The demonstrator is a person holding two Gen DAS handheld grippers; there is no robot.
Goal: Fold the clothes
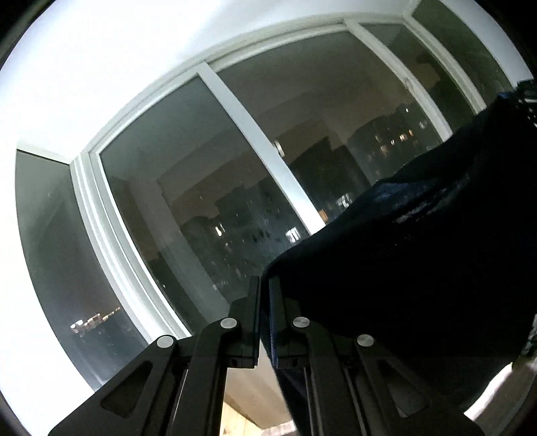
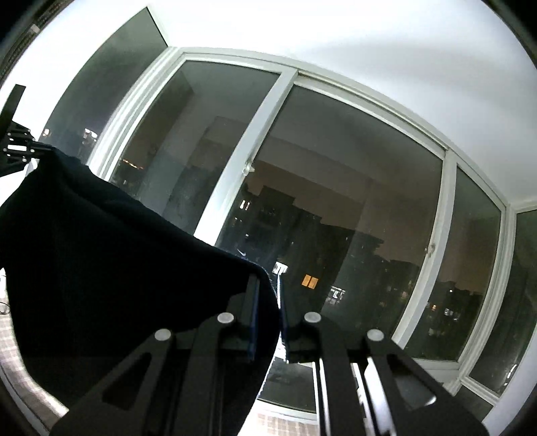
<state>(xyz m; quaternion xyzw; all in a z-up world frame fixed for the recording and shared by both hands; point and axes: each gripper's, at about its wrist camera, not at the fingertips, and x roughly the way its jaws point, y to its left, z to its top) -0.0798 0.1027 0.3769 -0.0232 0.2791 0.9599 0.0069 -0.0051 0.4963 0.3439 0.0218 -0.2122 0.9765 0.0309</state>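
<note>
A dark navy garment (image 1: 419, 255) hangs stretched in the air between the two grippers. My left gripper (image 1: 264, 291) is shut on one corner of it, and the cloth runs up and to the right toward the right gripper (image 1: 527, 97), barely visible at the frame's edge. In the right wrist view, my right gripper (image 2: 268, 285) is shut on the other corner of the garment (image 2: 110, 241), which runs left toward the left gripper (image 2: 20, 147). Both grippers point upward at the windows.
Large white-framed windows (image 1: 208, 187) fill both views, with dark night buildings outside (image 2: 319, 261). A white ceiling (image 2: 335, 30) is above. A strip of tiled floor (image 2: 285, 426) shows at the bottom of the right wrist view.
</note>
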